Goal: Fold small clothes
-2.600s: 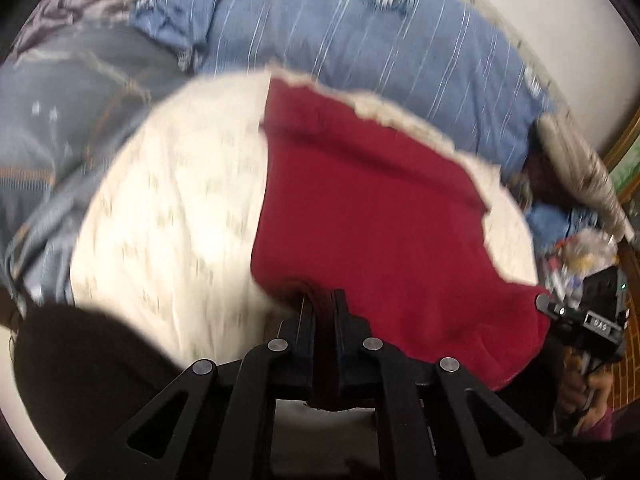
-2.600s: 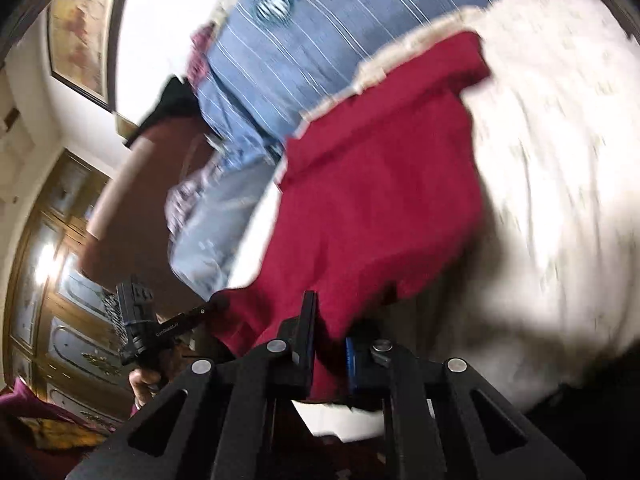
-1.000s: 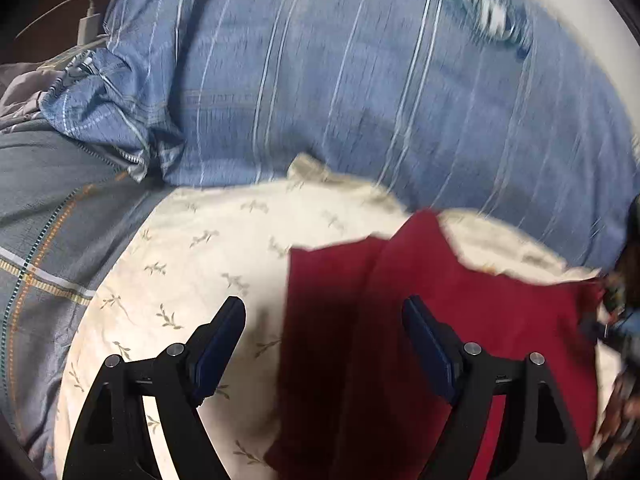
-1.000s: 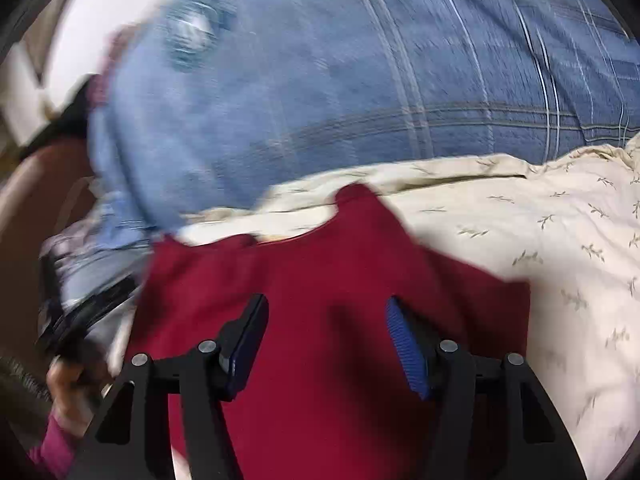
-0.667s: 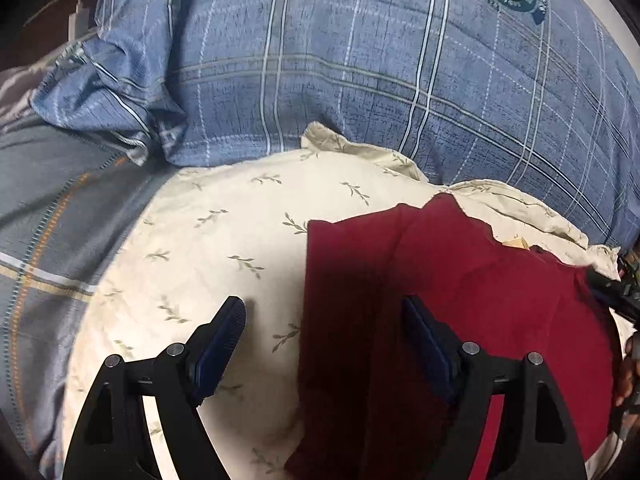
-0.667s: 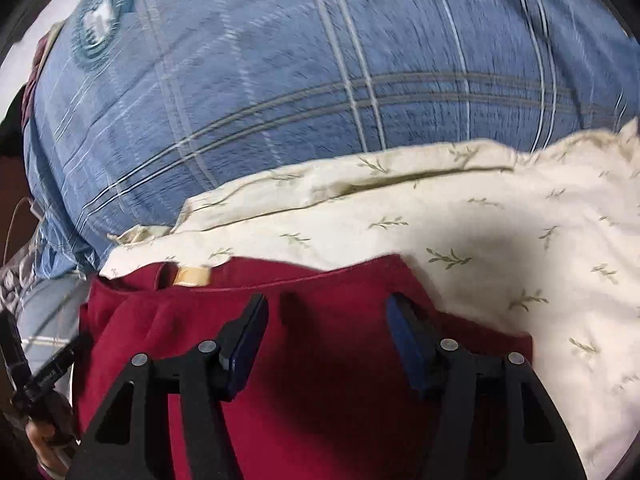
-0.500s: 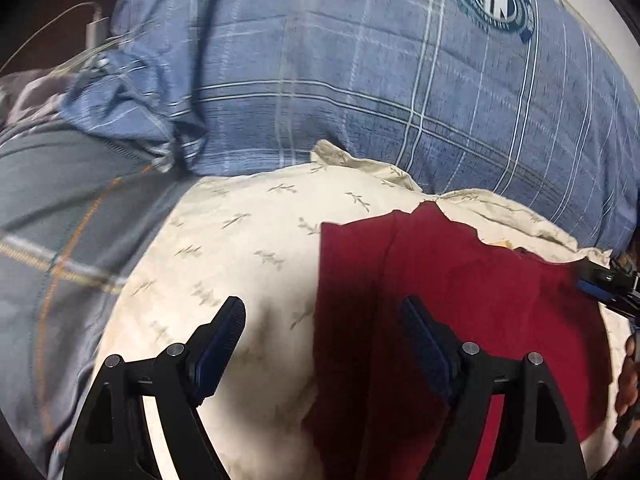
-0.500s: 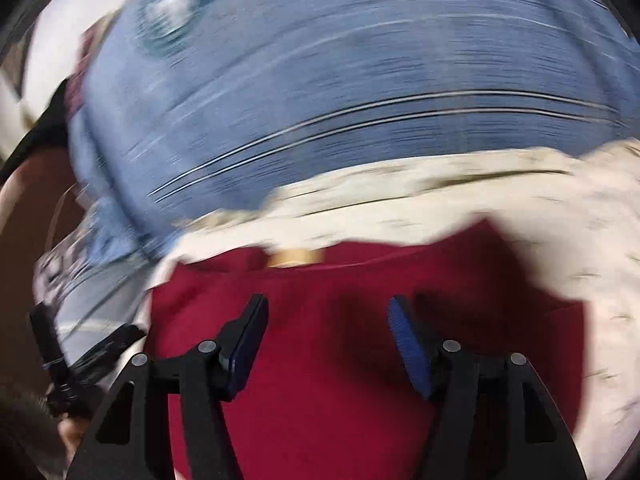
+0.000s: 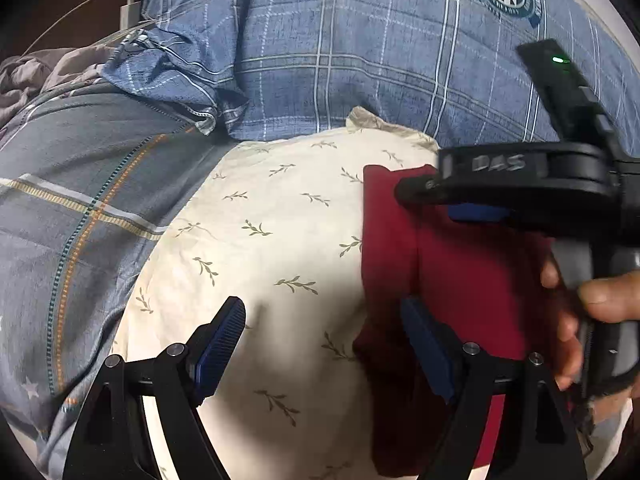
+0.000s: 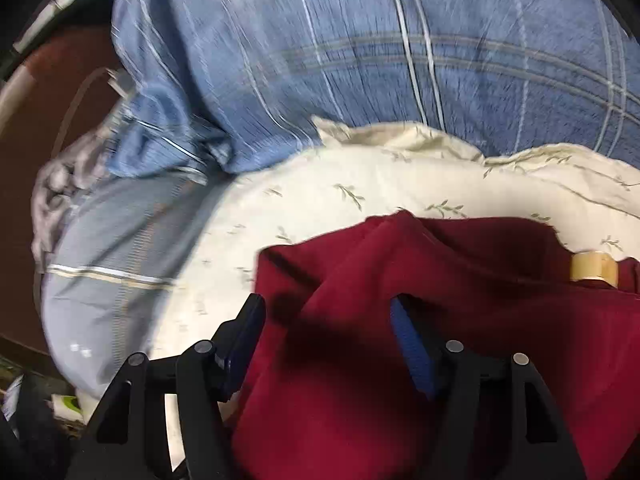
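Observation:
A dark red garment [image 9: 472, 276] lies folded on a cream pillow with a leaf print [image 9: 272, 248]. My left gripper [image 9: 328, 344] is open and empty, straddling the garment's left edge just above it. My right gripper [image 10: 328, 340] is open and empty over the garment's [image 10: 460, 320] upper left part, where a fold stands up. In the left wrist view the right gripper [image 9: 472, 200] reaches in from the right over the garment's top left corner, held by a hand [image 9: 588, 304]. A tan neck label [image 10: 594, 268] shows at the garment's far edge.
A blue plaid pillow [image 9: 380, 52] lies behind the cream pillow. A grey striped bedsheet [image 9: 72, 208] lies on the left. A white charger and cable [image 9: 128, 12] sit at the far left, by crumpled grey cloth [image 9: 36, 72].
Both grippers were shut on the garment's near edge 2.6 s ago; they folded it away, let go and now stand open. The right gripper has since swung left over the garment's top left corner.

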Motion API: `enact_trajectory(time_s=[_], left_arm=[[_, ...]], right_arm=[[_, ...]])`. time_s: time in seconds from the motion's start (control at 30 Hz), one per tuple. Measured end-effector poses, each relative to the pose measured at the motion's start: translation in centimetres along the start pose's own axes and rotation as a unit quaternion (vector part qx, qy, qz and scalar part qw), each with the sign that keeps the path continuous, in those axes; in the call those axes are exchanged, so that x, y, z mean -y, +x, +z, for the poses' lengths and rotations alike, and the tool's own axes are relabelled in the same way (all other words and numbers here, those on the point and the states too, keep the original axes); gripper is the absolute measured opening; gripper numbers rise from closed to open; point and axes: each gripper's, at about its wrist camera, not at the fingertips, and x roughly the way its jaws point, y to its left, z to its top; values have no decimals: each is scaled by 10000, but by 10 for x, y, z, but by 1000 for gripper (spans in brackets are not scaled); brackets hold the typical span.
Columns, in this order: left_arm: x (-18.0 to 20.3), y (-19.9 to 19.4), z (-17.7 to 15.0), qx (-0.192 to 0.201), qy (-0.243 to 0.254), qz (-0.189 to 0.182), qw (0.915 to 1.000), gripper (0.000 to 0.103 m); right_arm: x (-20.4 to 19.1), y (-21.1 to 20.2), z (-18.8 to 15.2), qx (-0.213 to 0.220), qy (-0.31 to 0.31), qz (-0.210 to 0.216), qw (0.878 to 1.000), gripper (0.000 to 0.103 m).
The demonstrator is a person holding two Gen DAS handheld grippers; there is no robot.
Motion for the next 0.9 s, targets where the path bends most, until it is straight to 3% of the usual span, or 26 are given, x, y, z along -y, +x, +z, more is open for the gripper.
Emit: enact_trajectory(time_s=[0.03,0.07,0.17,0.37,0.43,0.53,0.6,0.63,0.73,0.8,0.9], left_arm=[[1,3,0,1,30,2,10000,80],[1,5,0,10,56,28,10000,80],[0,9,3,-39,59,-14,10000,80],[-5,12,6,-79,-39,-99,9999,80],[-6,13,6,-98,-28,-70,9999,80],[-5,14,6,-99,-9,-57,9999,80],[-5,13,6,-86,-15,-67,9999,80],[-6,13,6,-88,-11,-76,9999,80],[-7,11,5,-59,-49,-92,9999,80],[-9,10,6,-44,-113,-113,9999,80],[-12,8,6,-12,-211,-192,9996,80]], right_arm=[[-2,0,0,111,-142,-230,9996,37],[-2,0,1,181,-216,-343,9990,17],[1,-6,6,295,-131,-197,9993,7],[-11,10,9,277,-152,-17,9995,5],[-13,15,8,284,-196,0,9994,5],[-7,-1,6,404,74,386,9984,19],[-4,-14,3,431,146,588,9972,34],[-3,-23,-1,484,129,655,9966,35],[1,-51,-17,722,-88,476,9962,39],[13,-67,-31,872,-120,310,9956,49],[44,-86,-50,1024,-92,-182,9945,50]])
